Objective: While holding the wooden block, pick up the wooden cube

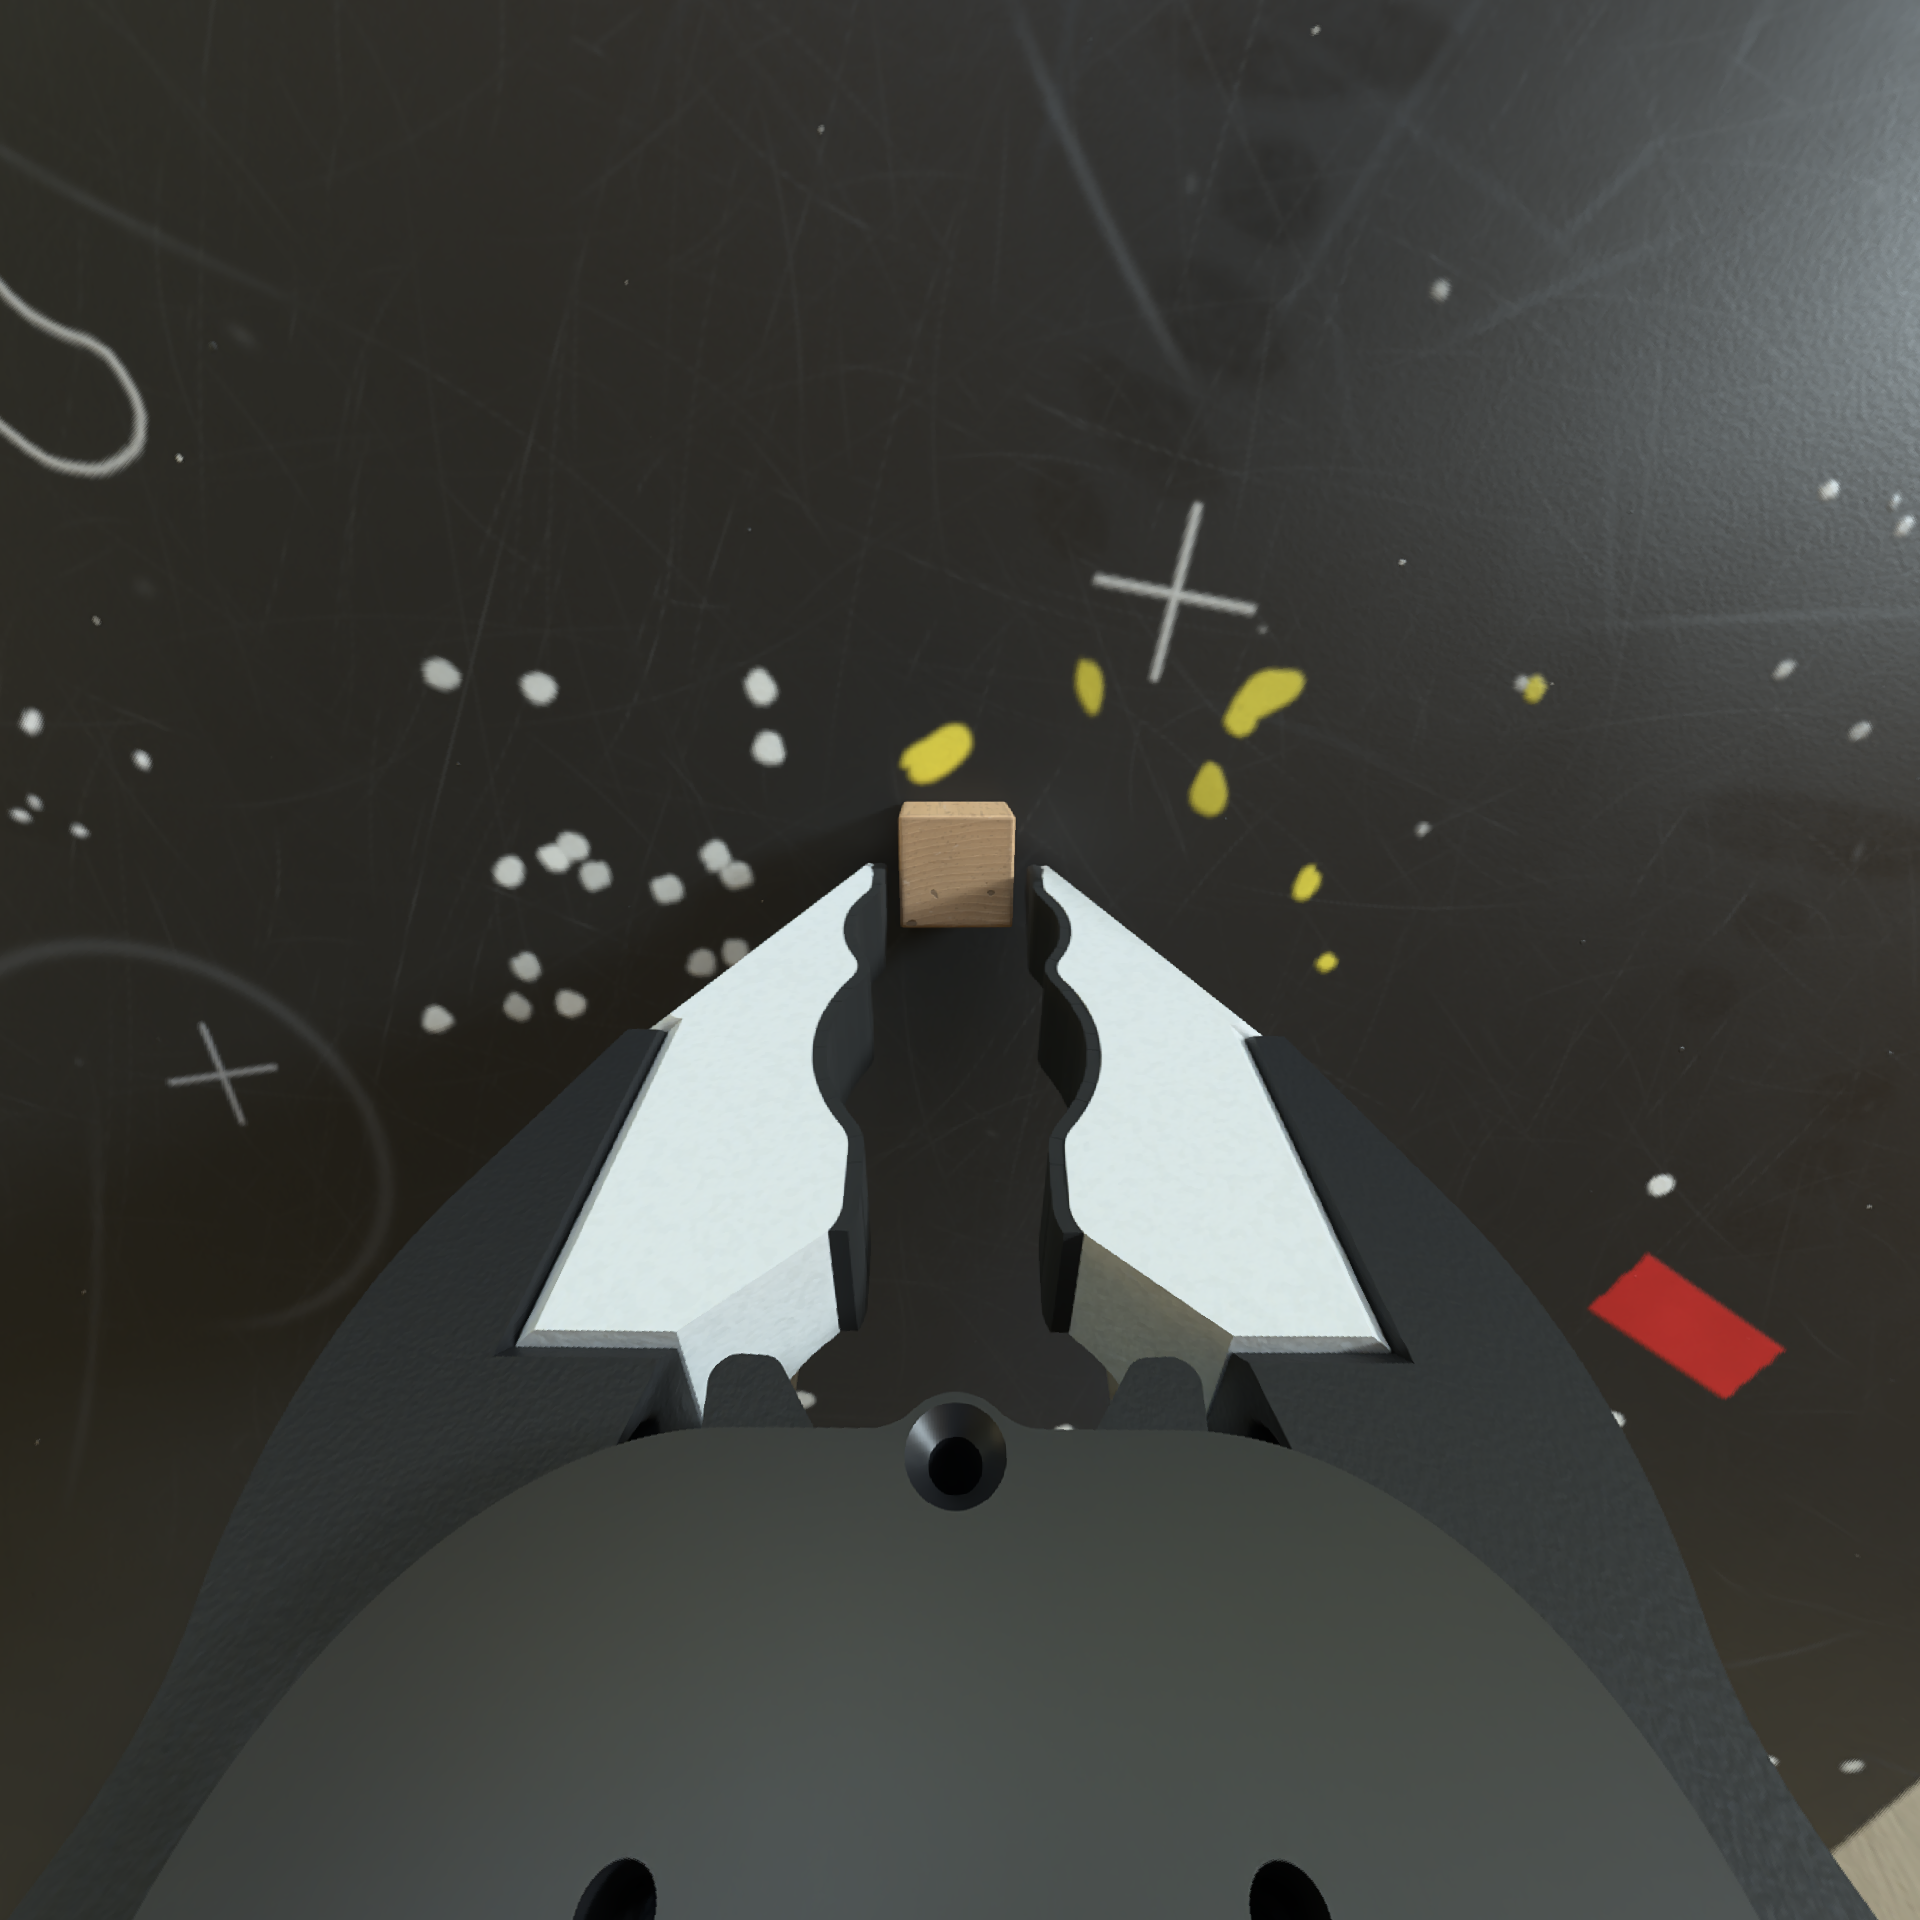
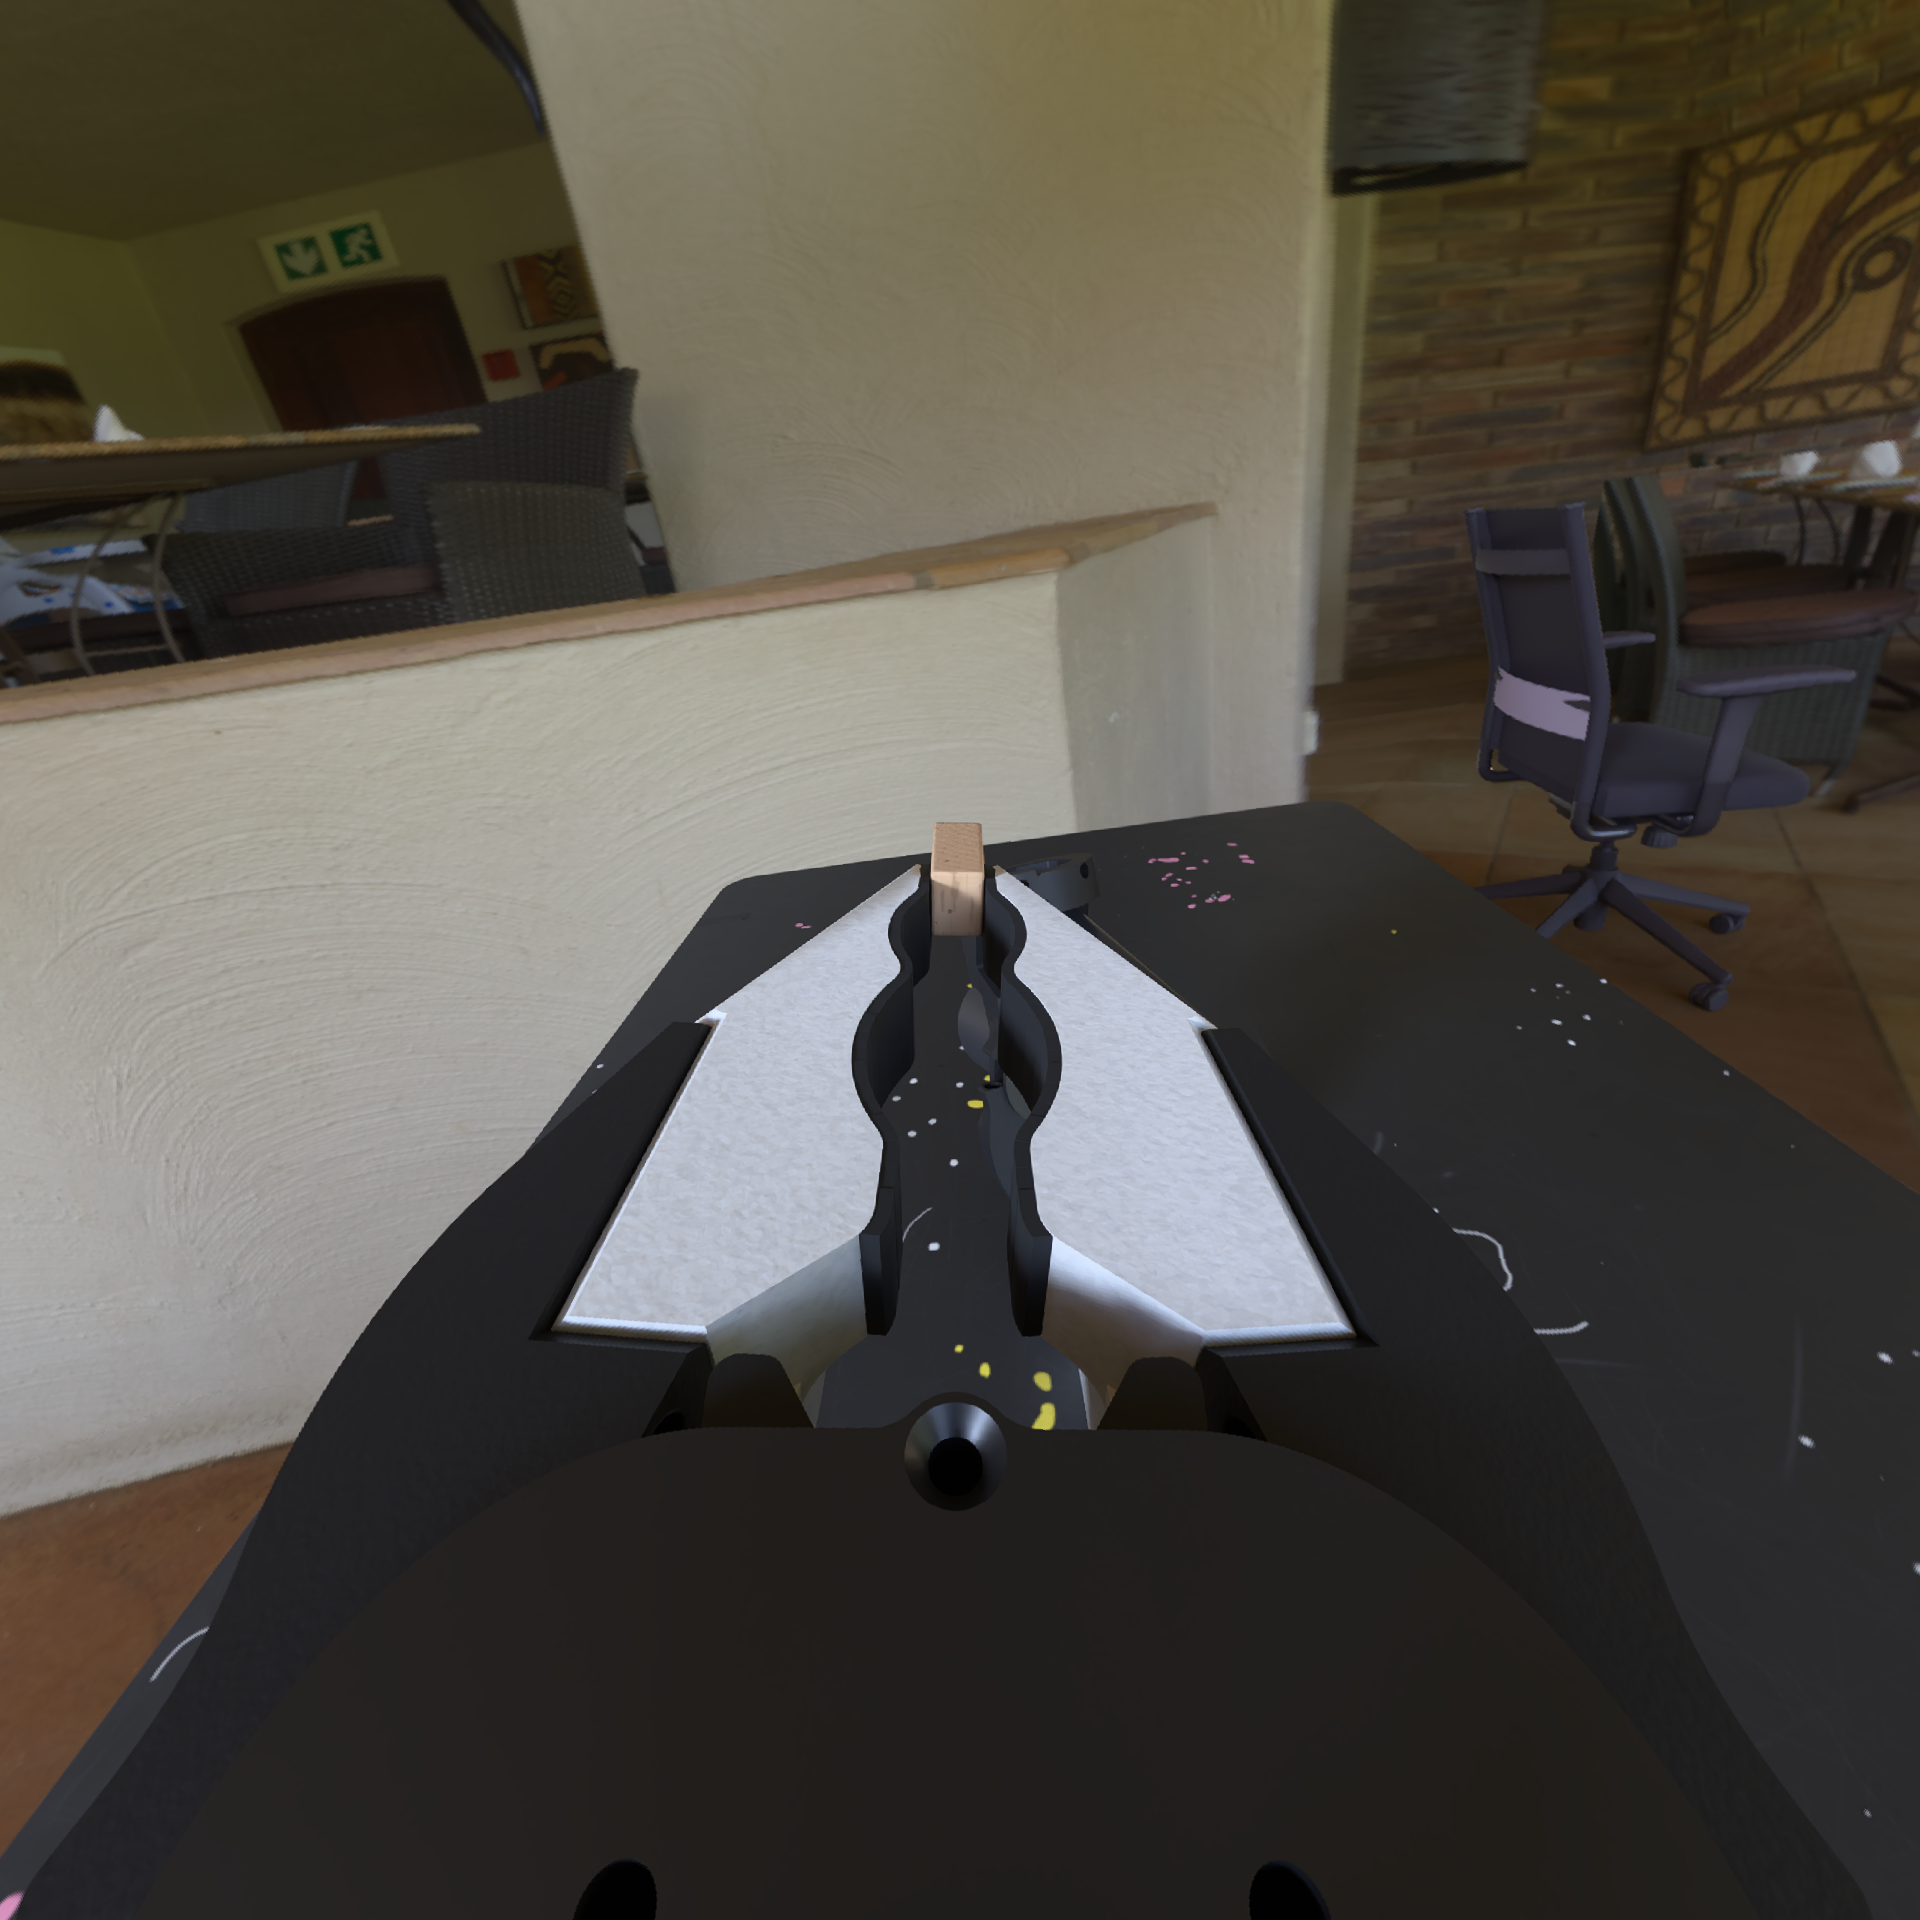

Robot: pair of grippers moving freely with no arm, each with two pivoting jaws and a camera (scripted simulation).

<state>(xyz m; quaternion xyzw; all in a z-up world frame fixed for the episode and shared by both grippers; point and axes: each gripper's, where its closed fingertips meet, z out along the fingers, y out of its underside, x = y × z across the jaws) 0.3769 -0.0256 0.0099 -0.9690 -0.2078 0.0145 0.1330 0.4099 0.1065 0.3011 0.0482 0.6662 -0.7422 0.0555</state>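
Note:
In the left wrist view the small wooden cube (image 1: 956,847) sits on the black table (image 1: 727,416). My left gripper (image 1: 956,883) is open, with a fingertip on each side of the cube and a narrow gap on both sides. In the right wrist view my right gripper (image 2: 957,894) is shut on the light wooden block (image 2: 957,868), which stands upright between the fingertips. It is held above the black table (image 2: 1455,1039).
The table carries white and yellow paint spots, chalk crosses and a red patch (image 1: 1685,1325). A dark object (image 2: 1060,871) shows just behind my right fingertips. A low cream wall (image 2: 520,831) runs along the table's left side, and an office chair (image 2: 1621,748) stands at the far right.

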